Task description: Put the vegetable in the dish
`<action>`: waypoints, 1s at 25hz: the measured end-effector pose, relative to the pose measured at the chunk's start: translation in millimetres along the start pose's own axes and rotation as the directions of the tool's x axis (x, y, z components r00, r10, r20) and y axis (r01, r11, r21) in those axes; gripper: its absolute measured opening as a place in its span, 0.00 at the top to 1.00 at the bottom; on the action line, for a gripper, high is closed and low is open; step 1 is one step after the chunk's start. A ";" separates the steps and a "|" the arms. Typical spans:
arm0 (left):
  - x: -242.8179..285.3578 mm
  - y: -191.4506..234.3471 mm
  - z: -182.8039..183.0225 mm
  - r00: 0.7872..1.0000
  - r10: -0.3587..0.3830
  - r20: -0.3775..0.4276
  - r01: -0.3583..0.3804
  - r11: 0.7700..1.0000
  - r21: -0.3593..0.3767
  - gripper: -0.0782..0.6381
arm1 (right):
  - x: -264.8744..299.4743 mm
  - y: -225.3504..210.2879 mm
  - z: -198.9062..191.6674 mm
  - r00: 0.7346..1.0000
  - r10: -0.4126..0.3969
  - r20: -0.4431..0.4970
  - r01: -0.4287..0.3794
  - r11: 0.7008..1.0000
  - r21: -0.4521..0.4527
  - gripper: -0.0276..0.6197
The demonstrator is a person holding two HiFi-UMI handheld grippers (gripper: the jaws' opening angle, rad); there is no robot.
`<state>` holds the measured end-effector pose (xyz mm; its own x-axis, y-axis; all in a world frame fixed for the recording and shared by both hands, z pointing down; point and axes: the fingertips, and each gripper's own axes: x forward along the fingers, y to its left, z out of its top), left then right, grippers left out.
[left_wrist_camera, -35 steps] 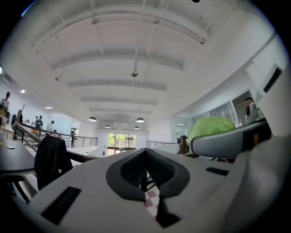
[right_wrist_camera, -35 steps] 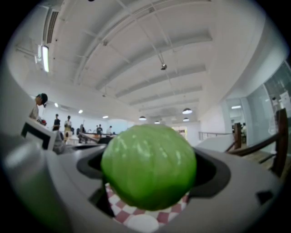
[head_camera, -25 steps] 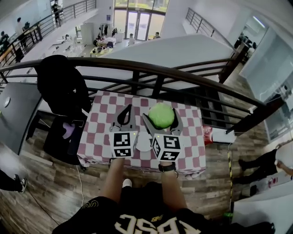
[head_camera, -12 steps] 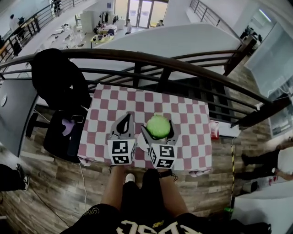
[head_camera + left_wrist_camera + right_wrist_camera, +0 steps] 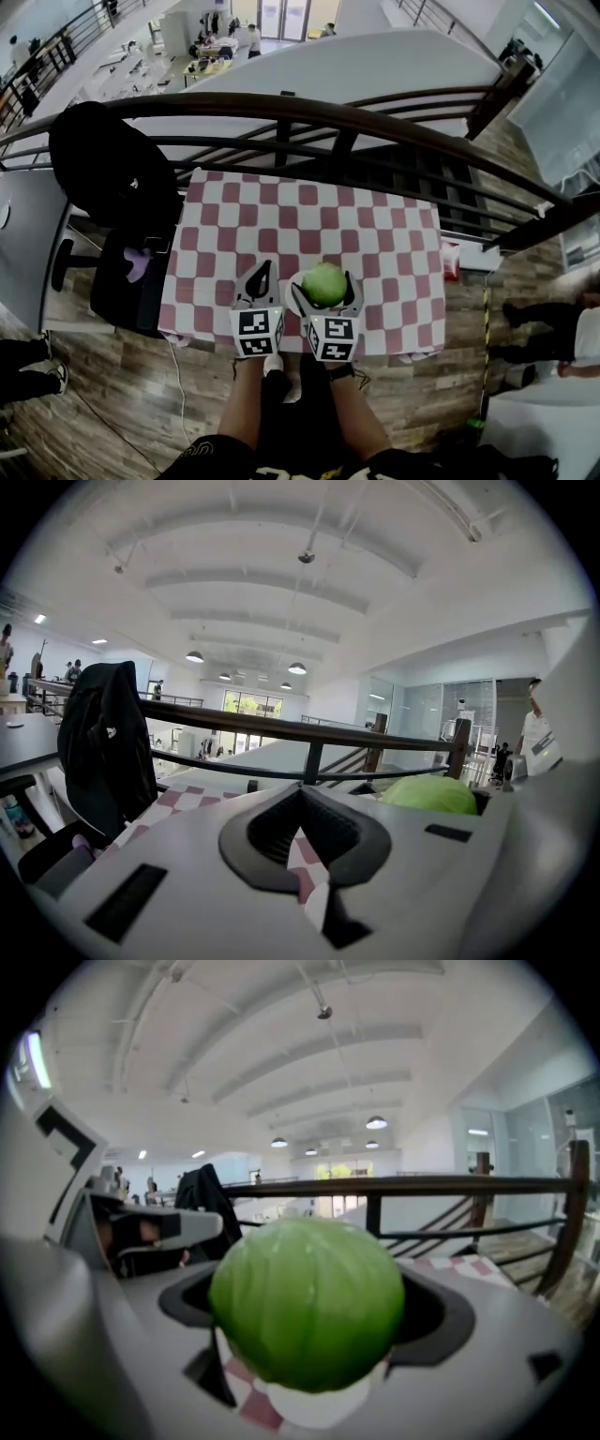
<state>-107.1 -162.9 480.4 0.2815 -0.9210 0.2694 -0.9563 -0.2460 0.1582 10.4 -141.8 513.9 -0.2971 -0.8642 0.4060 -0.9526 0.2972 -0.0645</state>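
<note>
A round green cabbage [image 5: 324,284] sits between the jaws of my right gripper [image 5: 325,281], which is shut on it, over the near edge of the checkered table [image 5: 309,216]. In the right gripper view the cabbage [image 5: 307,1302] fills the jaws, and the pale rim of a white dish [image 5: 319,1412] shows right under it. In the head view the white dish [image 5: 294,300] peeks out between the two grippers. My left gripper [image 5: 264,272] hovers just left of it, shut and empty. In the left gripper view the left gripper [image 5: 302,791] shows its jaws meeting, with the cabbage [image 5: 429,794] off to the right.
A dark railing [image 5: 309,117] runs along the table's far side, above a drop to a lower floor. An office chair with a black jacket [image 5: 108,173] stands at the table's left. A small red and white object [image 5: 447,262] lies by the right edge.
Both grippers have drawn back toward the table's near edge and look lower. The cabbage stays held in the right gripper. The left gripper stays shut.
</note>
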 end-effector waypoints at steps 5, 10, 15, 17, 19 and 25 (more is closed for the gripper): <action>7.6 1.1 -29.3 0.998 0.006 -0.061 -0.006 1.000 -0.002 0.87 | 11.9 -2.2 -36.9 0.998 0.002 -0.068 -0.002 1.000 0.012 0.13; 9.6 -1.6 -55.1 0.993 0.008 -0.119 -0.009 1.000 -0.007 0.87 | 22.2 -1.0 -76.5 0.989 0.009 -0.149 -0.005 1.000 0.025 0.13; 8.6 4.0 -78.0 0.986 0.027 -0.163 -0.030 0.999 -0.017 0.87 | 31.3 4.0 -117.0 0.972 0.024 -0.233 -0.017 0.999 0.033 0.13; 10.0 6.9 -85.4 0.984 0.032 -0.173 -0.036 0.999 -0.017 0.87 | 36.5 4.8 -126.9 0.969 0.026 -0.245 -0.018 0.999 0.034 0.13; 10.2 7.4 -93.3 0.982 0.033 -0.188 -0.037 0.999 -0.018 0.87 | 39.8 4.8 -134.8 0.966 0.026 -0.257 -0.017 0.999 0.040 0.13; 6.5 7.7 -117.6 0.969 0.034 -0.243 -0.037 0.999 -0.011 0.87 | 44.2 8.8 -161.8 0.948 0.033 -0.317 -0.023 0.999 0.034 0.13</action>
<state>-103.4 -135.3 595.1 0.2601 -0.8276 0.4973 -0.9652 -0.2080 0.1587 -0.6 -111.7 678.7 -0.2922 -0.6806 0.6719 -0.9472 0.3029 -0.1052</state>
